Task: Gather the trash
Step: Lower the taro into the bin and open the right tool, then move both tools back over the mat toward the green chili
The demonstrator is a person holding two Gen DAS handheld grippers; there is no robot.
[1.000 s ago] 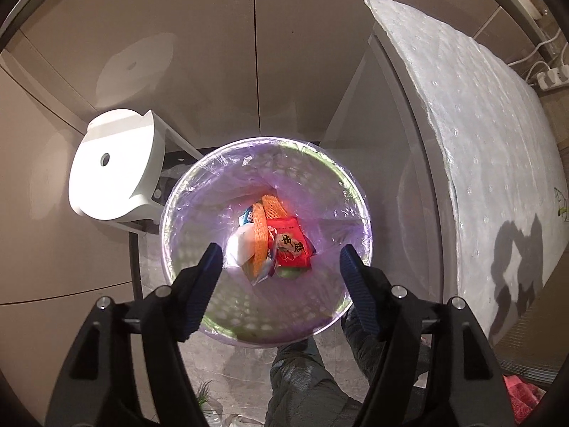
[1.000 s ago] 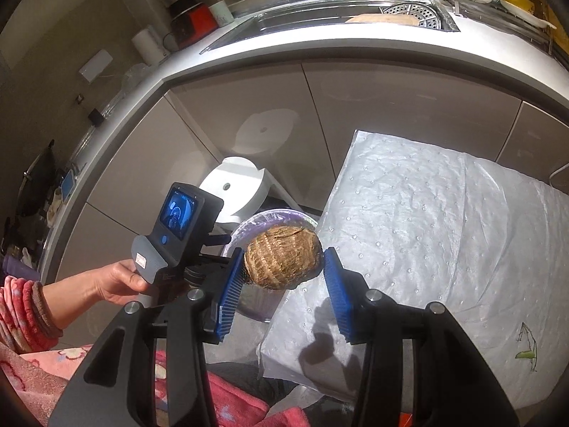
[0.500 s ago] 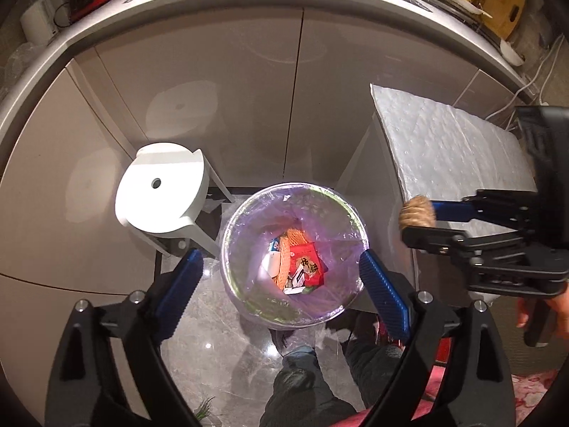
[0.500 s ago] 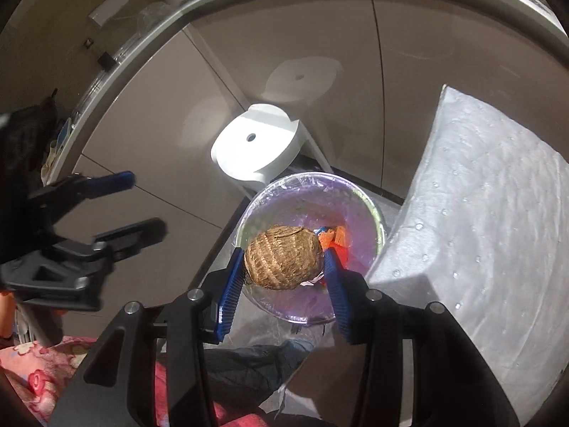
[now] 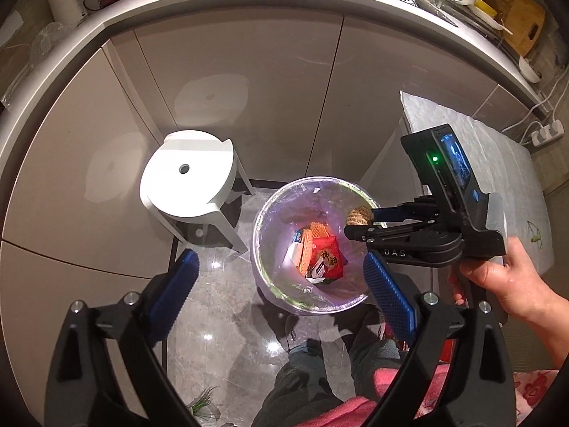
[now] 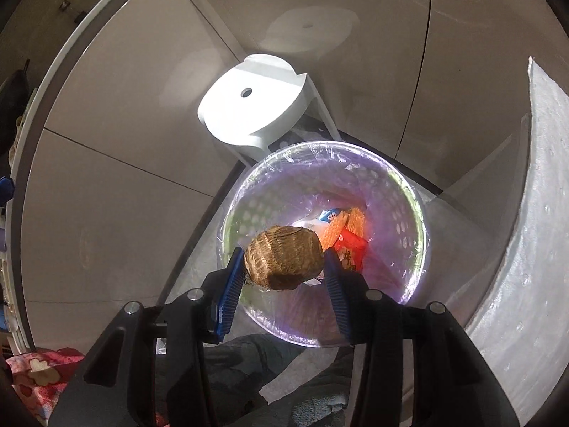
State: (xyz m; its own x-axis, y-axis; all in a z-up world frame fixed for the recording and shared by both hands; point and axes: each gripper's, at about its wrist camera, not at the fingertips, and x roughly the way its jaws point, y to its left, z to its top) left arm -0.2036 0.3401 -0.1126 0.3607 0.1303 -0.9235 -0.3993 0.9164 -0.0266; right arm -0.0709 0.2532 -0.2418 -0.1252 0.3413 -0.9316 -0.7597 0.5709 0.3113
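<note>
Left wrist view: the left gripper (image 5: pixel 281 291) is opening wide with nothing between its blue pads, hanging above the lined trash bin (image 5: pixel 265 267), which lies just ahead of its tips.

Right wrist view: the right gripper (image 6: pixel 284 267) clamps a brown fibrous husk (image 6: pixel 284 258), half-open, directly over the bin's wrappers (image 6: pixel 346 235).

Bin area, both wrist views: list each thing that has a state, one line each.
Round bin with clear purple liner: open, wrappers at the bottom.
Brown fibrous husk ball: gripped, above the bin.
Right gripper: shut on the ball.
Left gripper: opening, empty.
White round stool: upright beside the bin.
</note>
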